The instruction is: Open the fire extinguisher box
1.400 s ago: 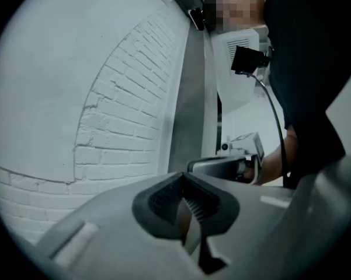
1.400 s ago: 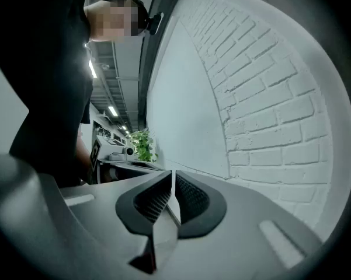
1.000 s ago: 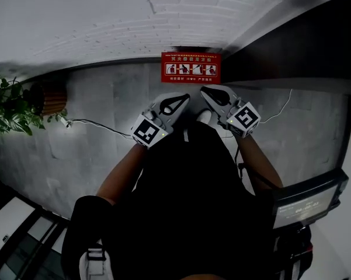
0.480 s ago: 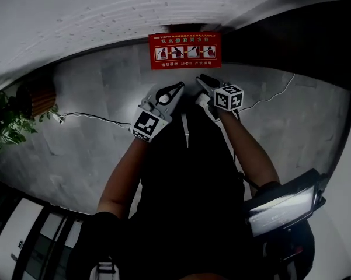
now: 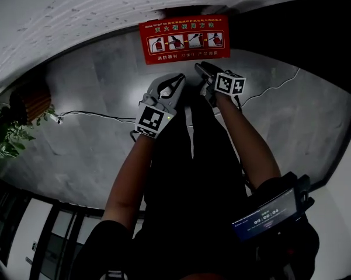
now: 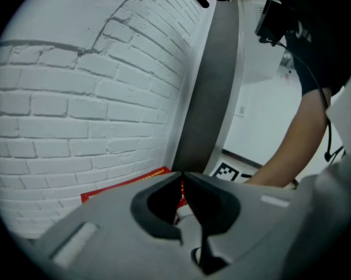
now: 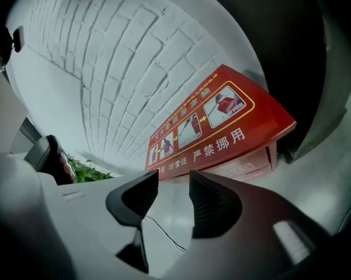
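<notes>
The red fire extinguisher box (image 5: 184, 39) stands on the grey floor against the white brick wall, its lid printed with pictograms. My left gripper (image 5: 176, 80) hovers just short of the box's front, shut, its tips touching with nothing between them. My right gripper (image 5: 202, 70) is beside it on the right, also close to the box front. In the right gripper view its jaws (image 7: 174, 182) are opening with only floor showing in the gap. That view shows the box (image 7: 222, 127) ahead, its lid overhanging the paler body. In the left gripper view the box (image 6: 120, 186) shows behind the shut left gripper (image 6: 183, 177).
A white cable (image 5: 93, 115) runs over the floor at the left, another (image 5: 280, 77) at the right. A green plant (image 5: 6, 133) and a wooden pot (image 5: 29, 101) stand at the far left. A dark wall panel (image 5: 315, 16) rises right of the box.
Both grippers have moved forward, closer to the red box, and the head has leaned in, so the box looks larger. The right gripper's marker cube has turned.
</notes>
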{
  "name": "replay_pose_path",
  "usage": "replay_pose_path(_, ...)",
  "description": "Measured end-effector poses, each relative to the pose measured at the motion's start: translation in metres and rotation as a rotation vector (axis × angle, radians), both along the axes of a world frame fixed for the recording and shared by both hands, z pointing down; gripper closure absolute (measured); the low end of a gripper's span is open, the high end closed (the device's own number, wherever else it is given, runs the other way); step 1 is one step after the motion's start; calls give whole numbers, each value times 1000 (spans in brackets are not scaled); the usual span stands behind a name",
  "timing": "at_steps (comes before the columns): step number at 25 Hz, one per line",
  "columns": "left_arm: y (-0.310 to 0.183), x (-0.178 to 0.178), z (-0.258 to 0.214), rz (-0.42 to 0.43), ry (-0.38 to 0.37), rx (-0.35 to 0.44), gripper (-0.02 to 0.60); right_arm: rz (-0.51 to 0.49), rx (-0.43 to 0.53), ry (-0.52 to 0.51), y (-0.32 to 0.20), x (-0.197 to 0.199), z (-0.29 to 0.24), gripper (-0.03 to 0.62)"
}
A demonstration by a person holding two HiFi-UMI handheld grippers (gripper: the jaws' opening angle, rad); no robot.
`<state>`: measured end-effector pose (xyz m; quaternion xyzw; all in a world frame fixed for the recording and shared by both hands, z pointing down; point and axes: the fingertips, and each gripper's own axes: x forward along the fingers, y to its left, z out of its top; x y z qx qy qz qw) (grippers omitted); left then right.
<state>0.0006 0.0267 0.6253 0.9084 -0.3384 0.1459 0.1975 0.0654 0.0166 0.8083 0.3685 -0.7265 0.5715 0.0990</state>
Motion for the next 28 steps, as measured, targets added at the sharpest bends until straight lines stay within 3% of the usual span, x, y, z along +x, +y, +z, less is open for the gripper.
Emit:
replay_pose_path(11,3,11,56,-6,11,-68,581,100,-66,-116,-7,-14,52,430)
replay_pose_path(28,5,10,63,-18,22,-106,581,154,-95,-270,-15,-19,41,459)
